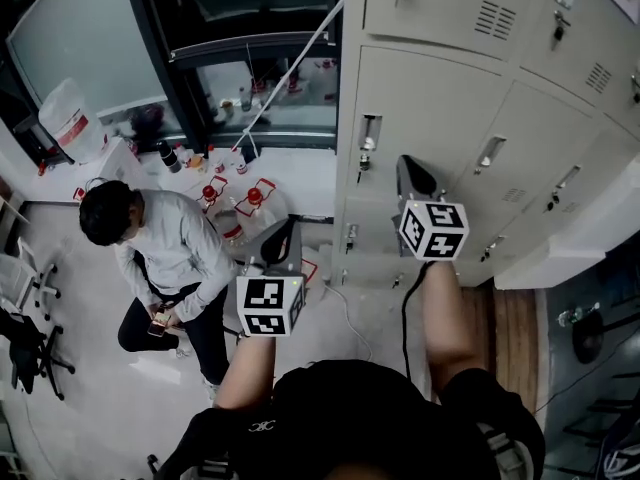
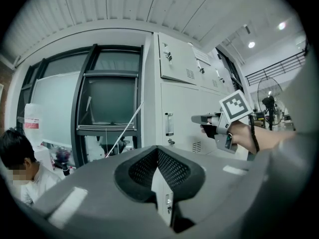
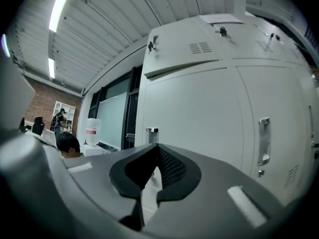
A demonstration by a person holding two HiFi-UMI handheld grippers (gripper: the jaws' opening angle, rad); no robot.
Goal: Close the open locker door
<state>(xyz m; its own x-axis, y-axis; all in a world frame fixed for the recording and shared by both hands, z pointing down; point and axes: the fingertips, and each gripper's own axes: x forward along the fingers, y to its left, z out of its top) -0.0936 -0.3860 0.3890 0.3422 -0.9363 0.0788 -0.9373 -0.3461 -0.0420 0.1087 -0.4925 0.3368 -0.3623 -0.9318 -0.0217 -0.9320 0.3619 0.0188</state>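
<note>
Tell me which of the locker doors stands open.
The top door in the column nearest the window: its lower edge juts out, while the door below and the others lie flush.

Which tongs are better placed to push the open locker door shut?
Right. The right tongs point at the lockers, with the ajar door just above; the left tongs sit off sideways, toward the window.

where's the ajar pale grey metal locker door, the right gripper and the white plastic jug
ajar pale grey metal locker door (image 3: 184,54): right gripper view, door face
right gripper (image 2: 195,118): left gripper view, closed tips
white plastic jug (image 1: 72,126): head view, red label
</note>
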